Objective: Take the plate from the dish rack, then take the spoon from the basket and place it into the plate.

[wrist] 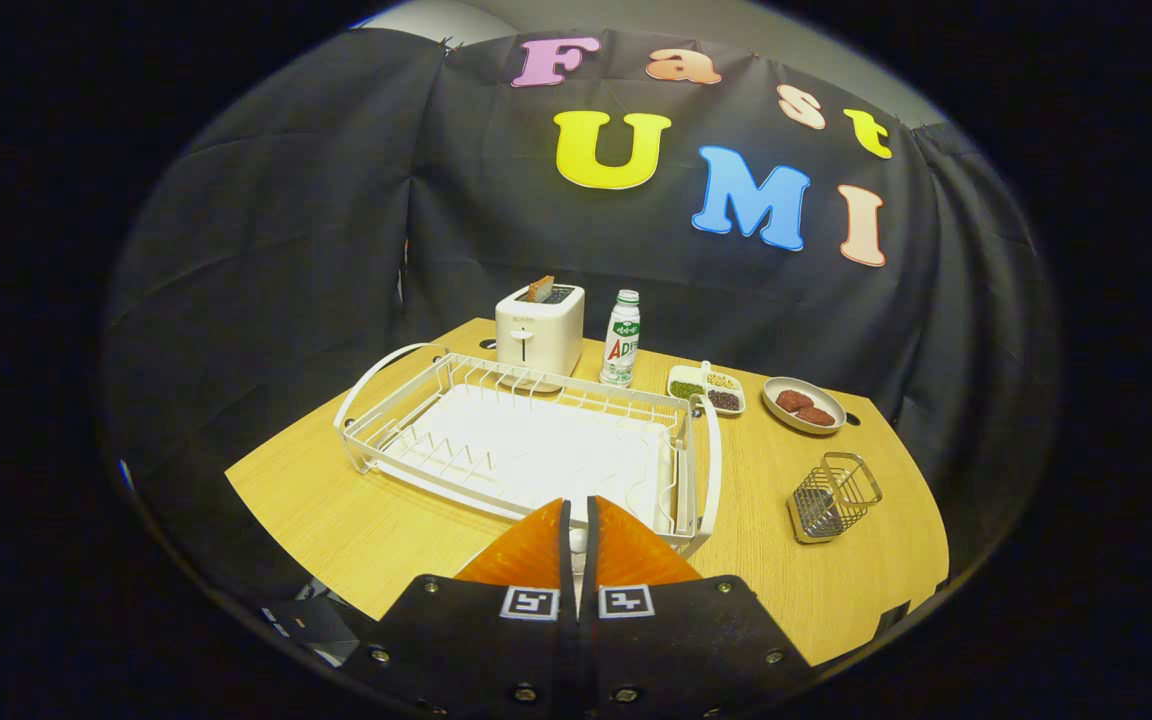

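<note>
- Two fingers of the hand-held gripper (576,515) stand nearly pressed together, a thin slit between them; something pale shows in the slit, too little to identify.
- Just ahead of the fingertips sits the white wire dish rack (526,440) on the wooden table (336,520), its tray bare; no plate stands in its slots.
- Right of the rack, near the table's edge, a small wire basket (833,497) leans tilted.
- Beyond the rack: a white toaster (539,330), a bottle (621,340), a divided dish (706,388) of beans, and an oval dish (804,405) with two brown pieces.
</note>
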`<state>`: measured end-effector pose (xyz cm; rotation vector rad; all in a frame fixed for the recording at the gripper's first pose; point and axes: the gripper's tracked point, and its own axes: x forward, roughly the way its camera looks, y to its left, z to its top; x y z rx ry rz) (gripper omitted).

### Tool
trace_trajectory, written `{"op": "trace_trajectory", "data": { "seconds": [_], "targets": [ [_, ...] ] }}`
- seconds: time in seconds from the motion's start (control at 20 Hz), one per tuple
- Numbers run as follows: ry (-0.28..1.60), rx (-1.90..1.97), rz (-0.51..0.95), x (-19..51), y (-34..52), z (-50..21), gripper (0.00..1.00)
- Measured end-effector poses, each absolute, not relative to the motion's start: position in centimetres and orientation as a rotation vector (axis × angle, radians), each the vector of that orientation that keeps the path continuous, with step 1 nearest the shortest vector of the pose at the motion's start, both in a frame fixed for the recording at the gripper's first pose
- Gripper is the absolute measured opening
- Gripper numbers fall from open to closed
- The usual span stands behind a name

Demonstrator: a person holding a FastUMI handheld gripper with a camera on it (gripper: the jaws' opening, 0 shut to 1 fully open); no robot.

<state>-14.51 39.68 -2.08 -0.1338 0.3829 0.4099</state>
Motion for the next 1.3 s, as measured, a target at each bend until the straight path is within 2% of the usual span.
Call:
{"op": "trace_trajectory", "data": {
  "seconds": [0.25,0.45,0.75,0.8,0.9,1.1,1.3],
  "targets": [
    [0.384,-0.162,0.429,-15.5,39.5,-2.8,0.01],
    [0.426,-0.169,0.45,-16.6,39.5,-4.2,0.11],
    [0.486,-0.201,0.479,-17.9,39.1,-6.7,0.13],
    [0.49,-0.205,0.479,-18.0,38.9,-6.9,0.18],
    [0.492,-0.204,0.484,-17.9,38.9,-6.9,0.19],
    [0.46,-0.198,0.467,-17.2,38.3,-5.1,0.19],
    [0.36,-0.173,0.426,-15.7,36.7,-0.4,0.19]
  ]
}}
